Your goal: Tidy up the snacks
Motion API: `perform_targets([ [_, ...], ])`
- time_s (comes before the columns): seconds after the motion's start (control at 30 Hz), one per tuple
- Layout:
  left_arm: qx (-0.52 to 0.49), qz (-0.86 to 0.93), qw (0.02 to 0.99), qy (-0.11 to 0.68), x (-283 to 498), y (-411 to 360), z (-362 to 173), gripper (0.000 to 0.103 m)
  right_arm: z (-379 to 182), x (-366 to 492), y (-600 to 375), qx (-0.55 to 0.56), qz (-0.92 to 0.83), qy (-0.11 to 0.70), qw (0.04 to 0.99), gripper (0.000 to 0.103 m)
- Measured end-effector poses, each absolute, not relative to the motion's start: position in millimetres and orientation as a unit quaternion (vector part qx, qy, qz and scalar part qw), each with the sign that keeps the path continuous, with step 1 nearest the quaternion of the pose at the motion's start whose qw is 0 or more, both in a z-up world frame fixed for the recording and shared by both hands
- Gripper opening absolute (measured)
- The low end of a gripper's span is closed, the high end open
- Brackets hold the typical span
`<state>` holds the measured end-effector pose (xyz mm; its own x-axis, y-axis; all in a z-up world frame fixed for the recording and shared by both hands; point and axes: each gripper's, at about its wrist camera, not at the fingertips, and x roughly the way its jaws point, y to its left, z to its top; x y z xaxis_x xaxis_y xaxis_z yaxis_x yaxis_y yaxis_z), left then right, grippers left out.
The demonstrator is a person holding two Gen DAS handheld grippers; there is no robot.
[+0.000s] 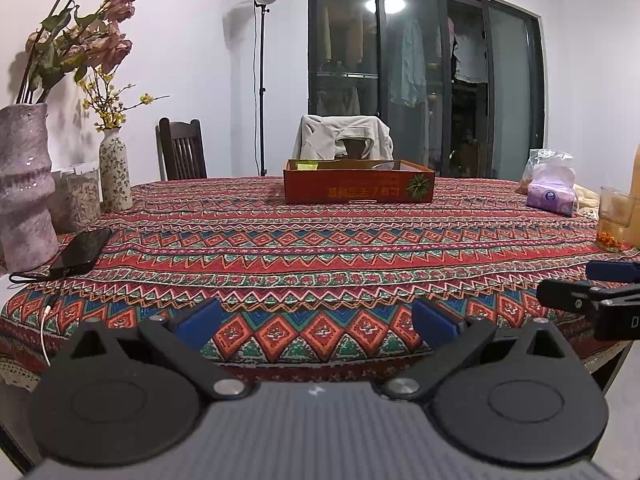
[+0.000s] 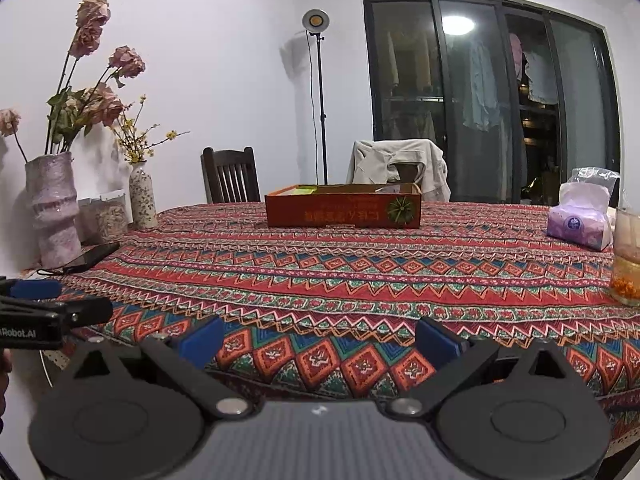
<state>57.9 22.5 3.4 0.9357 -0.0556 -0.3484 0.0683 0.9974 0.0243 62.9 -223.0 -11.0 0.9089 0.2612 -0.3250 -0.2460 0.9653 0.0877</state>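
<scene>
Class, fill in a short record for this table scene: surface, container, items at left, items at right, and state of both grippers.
surface: patterned tablecloth
container: orange cardboard box, far middle, contents mostly hidden
left side: two vases with flowers, black phone
right side: tissue pack, glass
left gripper: open, holding nothing
right gripper: open, holding nothing

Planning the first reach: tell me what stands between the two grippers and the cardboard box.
Nothing visible does. Between the open left gripper, the open right gripper and the cardboard box lies only bare tablecloth; phone and glass sit off to the sides.
</scene>
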Motion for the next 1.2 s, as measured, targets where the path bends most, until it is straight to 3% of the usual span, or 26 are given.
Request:
perform_targets([
  [1.2, 0.020, -0.035, 0.985, 0.170, 56, 21, 8, 0.103, -13, 65, -236, 0.029, 0.120, 0.170, 0.978, 0.102],
])
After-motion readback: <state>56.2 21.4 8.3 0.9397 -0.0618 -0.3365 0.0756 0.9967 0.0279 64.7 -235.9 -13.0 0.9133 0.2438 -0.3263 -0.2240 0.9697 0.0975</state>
